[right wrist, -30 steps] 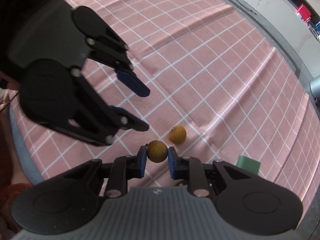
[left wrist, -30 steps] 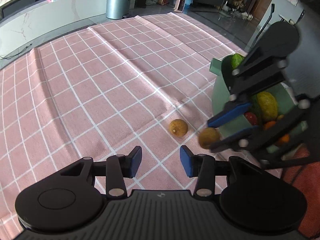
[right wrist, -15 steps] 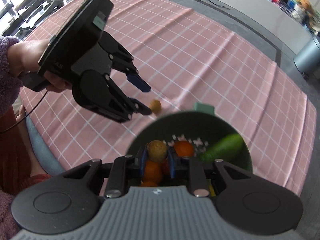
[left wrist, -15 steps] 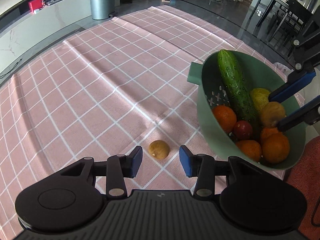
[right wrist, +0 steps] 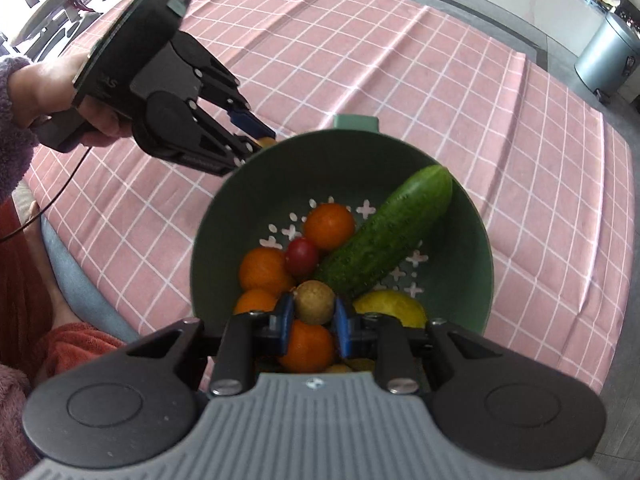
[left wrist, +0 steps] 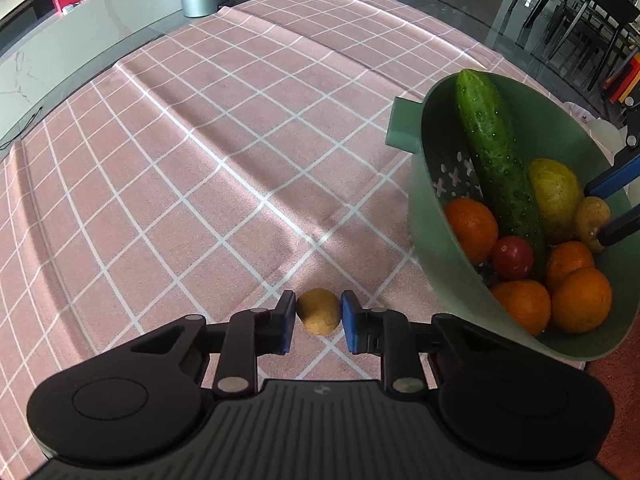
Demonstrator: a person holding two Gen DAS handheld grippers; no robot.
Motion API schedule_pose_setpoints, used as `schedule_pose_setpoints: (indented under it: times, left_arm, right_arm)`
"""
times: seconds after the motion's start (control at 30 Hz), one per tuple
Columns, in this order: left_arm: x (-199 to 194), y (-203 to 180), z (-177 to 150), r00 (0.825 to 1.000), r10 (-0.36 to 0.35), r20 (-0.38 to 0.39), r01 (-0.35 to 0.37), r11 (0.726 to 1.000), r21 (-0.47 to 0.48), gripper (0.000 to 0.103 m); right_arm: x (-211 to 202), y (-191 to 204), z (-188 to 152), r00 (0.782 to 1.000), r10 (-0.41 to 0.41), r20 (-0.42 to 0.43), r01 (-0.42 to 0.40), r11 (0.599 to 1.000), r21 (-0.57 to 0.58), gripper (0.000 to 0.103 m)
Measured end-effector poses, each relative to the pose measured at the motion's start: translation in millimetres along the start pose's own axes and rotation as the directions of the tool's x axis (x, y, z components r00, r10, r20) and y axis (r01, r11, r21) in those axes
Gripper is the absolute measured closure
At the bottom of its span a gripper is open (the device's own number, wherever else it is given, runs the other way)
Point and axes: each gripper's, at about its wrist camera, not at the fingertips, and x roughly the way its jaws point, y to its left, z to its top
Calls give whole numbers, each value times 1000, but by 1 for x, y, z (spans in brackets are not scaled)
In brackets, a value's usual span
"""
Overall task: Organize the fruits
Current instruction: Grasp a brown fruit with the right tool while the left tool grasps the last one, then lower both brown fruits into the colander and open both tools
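Pink checked cloth with white grid lines covers the table and carries every item in the scene, its surface creased in long folds. On the cloth, at the near right edge of the table, stands a green colander bowl with cross-shaped drain holes and a flat tab handle on its far rim. Inside the bowl, a long cucumber leans diagonally from the floor up to the rim. Beside the cucumber lies a yellow-green lemon, and around it sit several oranges, with one small red tomato between them. The right gripper hangs above the bowl's contents, pointing steeply down, its blue pads pinching a small brownish-yellow round fruit; this fruit is held clear above an orange and is not resting in the bowl. The left gripper, carried by a hand in a fuzzy purple sleeve, is lowered to the cloth just outside the bowl's wall. Its jaws have just been closing, and both blue pads now press against a second small yellow fruit that sits on the cloth at a crossing of the white lines, near the bowl but not touching it.
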Motion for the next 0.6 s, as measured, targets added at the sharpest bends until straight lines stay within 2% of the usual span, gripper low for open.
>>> schedule_pose_setpoints:
  times: [0.07, 0.2, 0.27, 0.37, 0.47, 0.6]
  left_arm:
    - [-7, -3, 5, 1000, 0, -25, 1, 1000, 29, 76]
    - [-42, -21, 21, 998, 44, -43, -37, 988, 149, 76]
    - [-63, -30, 32, 999, 34, -38, -26, 983, 183, 76]
    - [-86, -53, 48, 999, -24, -37, 32, 969, 246, 76]
    - [-83, -77, 57, 993, -69, -92, 95, 945, 312, 76]
    - [-50, -97, 63, 970, -72, -231, 151, 926, 345, 76]
  right_arm:
    - [2, -6, -2, 1000, 3, -13, -3, 1000, 1, 85]
    - [6, -13, -5, 999, 15, -32, -15, 1000, 1, 85]
    - [10, -15, -5, 999, 27, -38, -27, 1000, 2, 85]
    - [16, -15, -3, 998, 45, -51, -45, 999, -5, 85]
    - [21, -12, -1, 996, 45, -71, -47, 998, -30, 85]
    - [26, -10, 1, 994, 51, -92, -57, 997, -56, 85]
